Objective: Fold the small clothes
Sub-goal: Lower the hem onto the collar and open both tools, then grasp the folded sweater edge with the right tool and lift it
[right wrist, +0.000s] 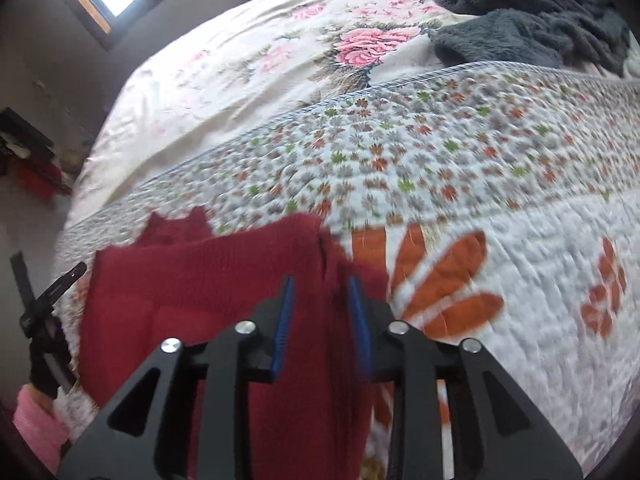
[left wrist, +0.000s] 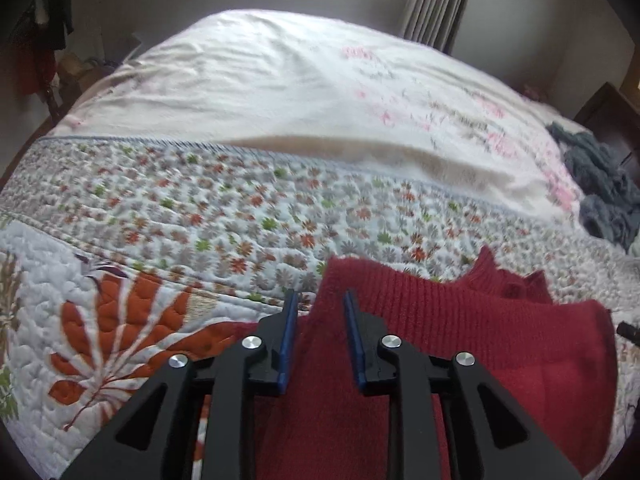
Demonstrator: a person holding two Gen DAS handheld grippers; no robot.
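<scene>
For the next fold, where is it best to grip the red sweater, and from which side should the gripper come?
Probably at the far corners of the red sweater. It lies flat on the quilt, folded in layers, and its far edge is free. The left gripper and right gripper already hang open above it, so each could come from the near side, low along the fabric, and pinch one corner.

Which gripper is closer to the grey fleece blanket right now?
Hard to call. The left gripper and right gripper both hover open over the red sweater, and the grey fleece blanket lies far up the bed from both.
</scene>
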